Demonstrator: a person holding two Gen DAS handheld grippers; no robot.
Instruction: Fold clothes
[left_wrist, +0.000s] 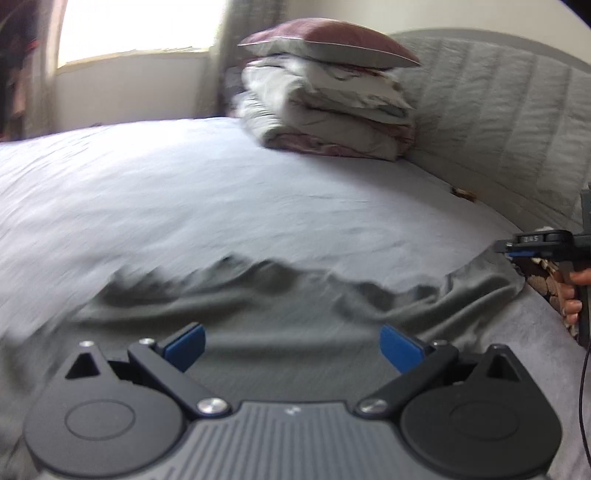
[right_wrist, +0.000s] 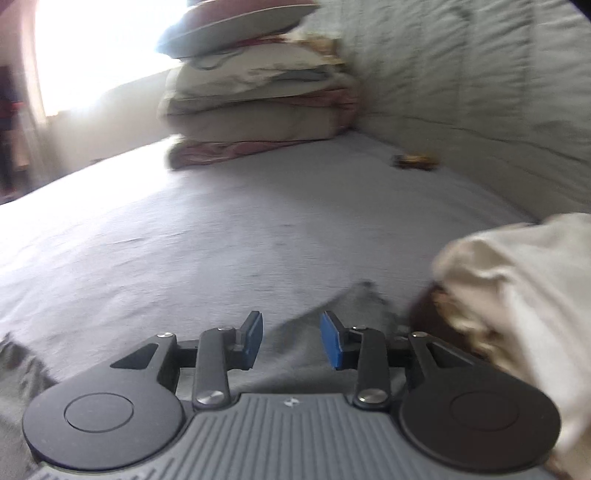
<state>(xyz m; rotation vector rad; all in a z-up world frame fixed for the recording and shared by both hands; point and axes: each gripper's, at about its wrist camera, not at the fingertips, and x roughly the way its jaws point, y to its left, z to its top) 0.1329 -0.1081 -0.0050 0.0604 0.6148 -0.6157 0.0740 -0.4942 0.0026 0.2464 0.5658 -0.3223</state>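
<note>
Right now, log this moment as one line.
task: fold clothes | left gripper: open, empty | right gripper: open, empty | grey garment: flat on bed

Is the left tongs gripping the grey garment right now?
No, the left tongs stand wide open above the grey garment, with nothing pinched between the blue pads.

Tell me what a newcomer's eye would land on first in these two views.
First the grey garment, spread rumpled across the near part of the light bed sheet, right ahead of the open left tongs. Next the tall stack of folded bedding, topped by a maroon pillow, against the quilted headboard at the far side.
</note>
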